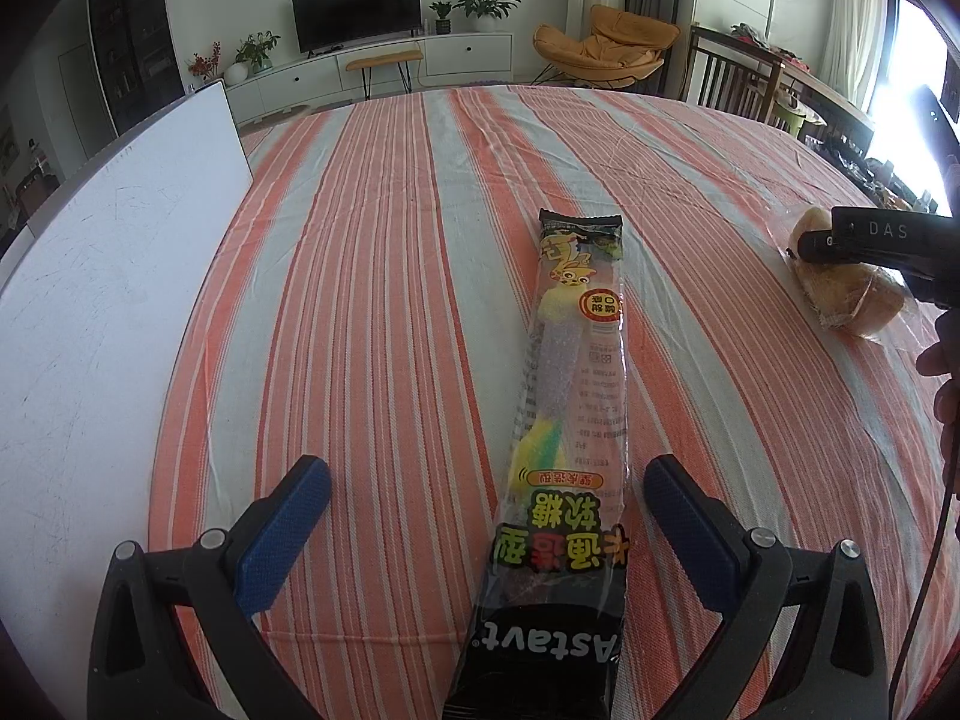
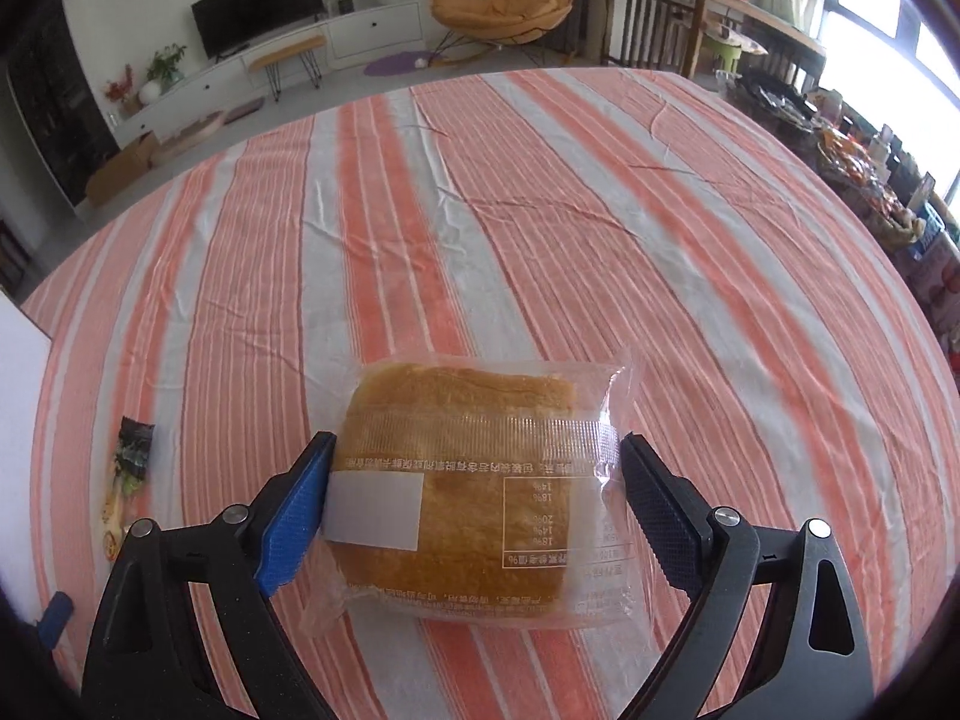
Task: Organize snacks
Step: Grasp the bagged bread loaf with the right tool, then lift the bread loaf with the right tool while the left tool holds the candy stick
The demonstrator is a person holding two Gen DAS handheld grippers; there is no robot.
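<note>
A long clear packet of gummy candy (image 1: pixel 570 396) with a black end lies on the striped tablecloth, its near end between the fingers of my left gripper (image 1: pixel 486 516), which is open and not touching it. A wrapped bread bun (image 2: pixel 462 498) in clear plastic lies between the fingers of my right gripper (image 2: pixel 474 504); the jaws stand wide, the left pad (image 2: pixel 294 522) at the wrapper's edge, the right pad just beside it. The bun (image 1: pixel 852 294) and the right gripper's black body show at the right of the left wrist view. The candy packet (image 2: pixel 129 474) shows at the far left of the right wrist view.
A white board (image 1: pixel 102 300) lies along the table's left side. The orange and grey striped cloth (image 2: pixel 540 240) covers the table. Beyond the far edge are a TV stand, an orange chair (image 1: pixel 606 48) and wooden chairs. Cluttered goods (image 2: pixel 864 180) stand at the right.
</note>
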